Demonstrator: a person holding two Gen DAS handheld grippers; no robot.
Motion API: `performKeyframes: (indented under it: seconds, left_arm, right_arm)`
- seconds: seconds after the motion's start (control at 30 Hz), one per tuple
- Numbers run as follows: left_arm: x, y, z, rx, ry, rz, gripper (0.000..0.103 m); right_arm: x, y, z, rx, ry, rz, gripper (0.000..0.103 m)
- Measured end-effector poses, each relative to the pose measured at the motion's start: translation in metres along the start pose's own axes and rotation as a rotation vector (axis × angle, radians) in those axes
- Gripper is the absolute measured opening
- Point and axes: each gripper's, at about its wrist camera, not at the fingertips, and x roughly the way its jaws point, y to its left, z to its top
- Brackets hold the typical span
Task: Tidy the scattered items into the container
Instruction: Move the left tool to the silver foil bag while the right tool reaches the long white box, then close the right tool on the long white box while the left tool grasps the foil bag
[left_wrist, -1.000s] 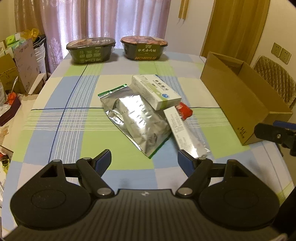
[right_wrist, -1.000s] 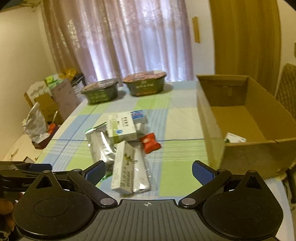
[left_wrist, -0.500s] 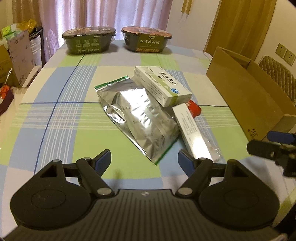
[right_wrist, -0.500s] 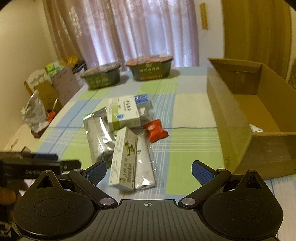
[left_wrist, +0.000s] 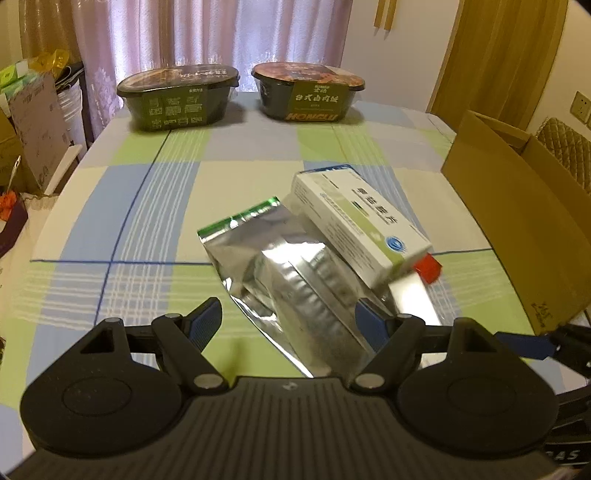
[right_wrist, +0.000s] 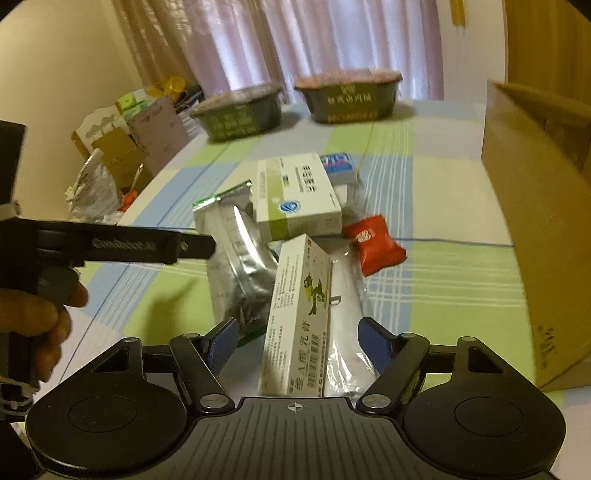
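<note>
A heap of items lies mid-table: a silver foil pouch (left_wrist: 295, 284) (right_wrist: 236, 254), a white-and-green medicine box (left_wrist: 358, 221) (right_wrist: 299, 195) leaning on it, a slim white ointment box (right_wrist: 299, 325), a clear packet (right_wrist: 343, 325), a red snack packet (right_wrist: 375, 245) (left_wrist: 427, 266) and a small blue-labelled pack (right_wrist: 338, 164). The cardboard box (left_wrist: 517, 221) (right_wrist: 535, 206) stands open on the right. My left gripper (left_wrist: 288, 323) is open just above the foil pouch's near end. My right gripper (right_wrist: 295, 338) is open, its fingers either side of the ointment box and clear packet.
Two dark instant-meal bowls (left_wrist: 181, 98) (left_wrist: 308, 92) stand at the far table edge before the curtain. Cartons and bags (right_wrist: 122, 147) crowd the floor off the left edge. A hand (right_wrist: 33, 317) holds the left gripper's handle. A padded chair (left_wrist: 565, 151) stands behind the cardboard box.
Both grippers have moved forward and down toward the heap. The right one now straddles the ointment box; the left one has closed in on the foil pouch. Both stay open.
</note>
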Motion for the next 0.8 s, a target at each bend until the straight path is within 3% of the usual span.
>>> performKeyframes:
  seconds: [0.03, 0.1, 0.13, 0.33, 0.43, 0.5, 0.63, 0.67, 0.8]
  left_arm:
    - [0.002, 0.001, 0.001, -0.008, 0.007, 0.003, 0.076]
    - [0.005, 0.003, 0.001, -0.026, 0.030, -0.006, 0.076]
    - [0.007, 0.002, 0.002, -0.028, 0.038, -0.015, 0.076]
    - [0.014, 0.002, 0.001, -0.035, 0.054, -0.021, 0.076]
    - [0.018, 0.005, 0.000, -0.050, 0.060, -0.013, 0.076]
    - [0.019, 0.005, 0.000, -0.053, 0.063, -0.010, 0.076]
    - [0.021, 0.002, 0.000, -0.049, 0.068, -0.018, 0.076]
    - [0.021, 0.002, -0.001, -0.047, 0.069, -0.019, 0.076]
    - [0.023, 0.001, -0.003, -0.046, 0.072, -0.020, 0.076]
  right_arm:
    - [0.003, -0.001, 0.001, 0.003, 0.004, 0.001, 0.078]
    - [0.010, -0.004, 0.004, 0.026, 0.016, 0.018, 0.064]
    - [0.015, -0.005, 0.006, 0.041, 0.027, 0.025, 0.062]
    - [0.034, -0.008, 0.006, 0.055, 0.063, -0.001, 0.062]
    - [0.035, 0.001, 0.001, -0.024, 0.060, -0.030, 0.061]
    - [0.035, 0.008, -0.002, -0.073, 0.063, -0.047, 0.049]
    - [0.035, 0.015, -0.006, -0.151, 0.071, -0.098, 0.039]
    - [0.033, 0.015, -0.006, -0.158, 0.066, -0.111, 0.028]
    - [0.026, 0.009, -0.001, -0.144, 0.045, -0.142, 0.029]
